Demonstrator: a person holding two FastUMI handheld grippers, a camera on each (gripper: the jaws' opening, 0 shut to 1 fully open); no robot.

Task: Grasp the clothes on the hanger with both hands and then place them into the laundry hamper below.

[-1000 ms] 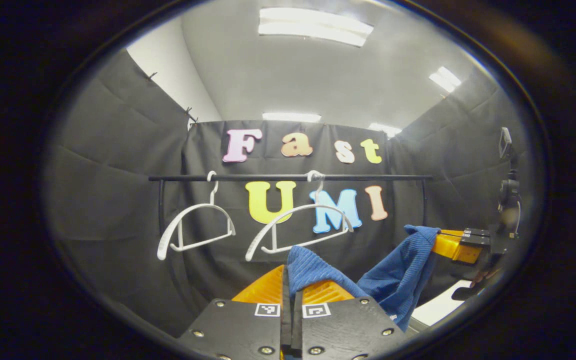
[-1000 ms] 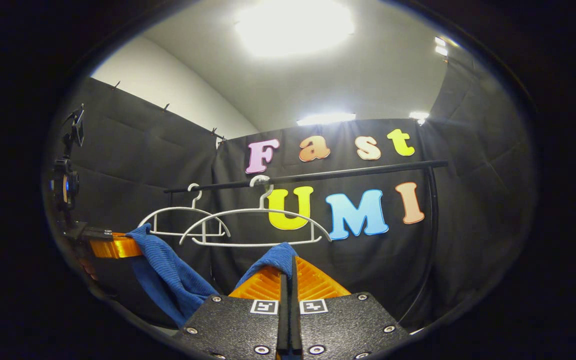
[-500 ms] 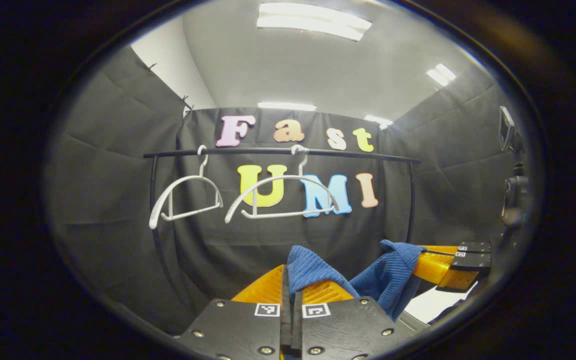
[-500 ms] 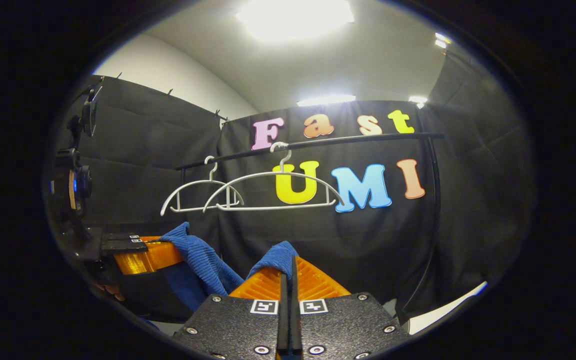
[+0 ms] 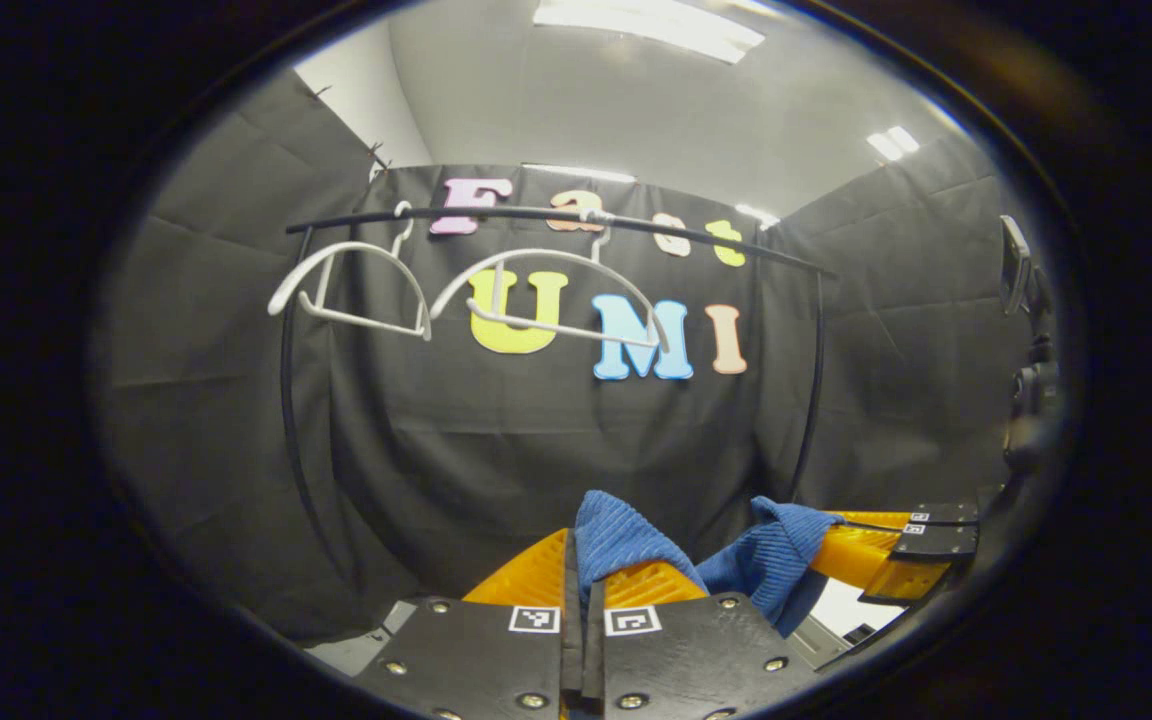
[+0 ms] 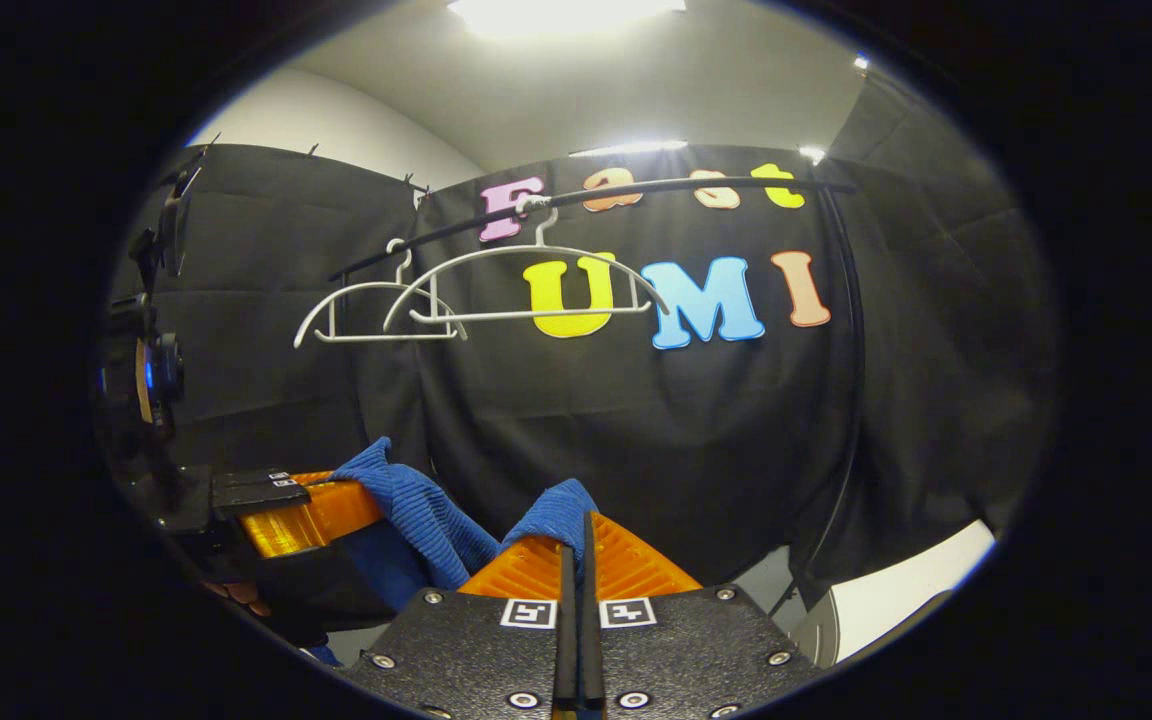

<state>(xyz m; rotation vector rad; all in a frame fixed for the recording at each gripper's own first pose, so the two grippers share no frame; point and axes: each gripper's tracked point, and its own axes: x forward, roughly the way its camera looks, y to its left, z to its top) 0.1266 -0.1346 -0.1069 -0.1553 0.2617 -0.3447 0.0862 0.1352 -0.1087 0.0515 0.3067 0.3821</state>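
Writing: small square black-and-white code tags on both grippers; no readable words on them.
Left gripper (image 5: 581, 560): jaws pressed together, pinching a fold of the blue cloth (image 5: 626, 535).
Right gripper (image 6: 576, 545): jaws closed, pinching another fold of the same cloth (image 6: 436, 510).
Cloth: slung between the two grippers, well below the rail (image 6: 636, 188).
Hangers (image 6: 526, 285): two white ones, bare, on the rail.
Room: black cloth walls, grey ceiling, strip lights (image 5: 651, 18).
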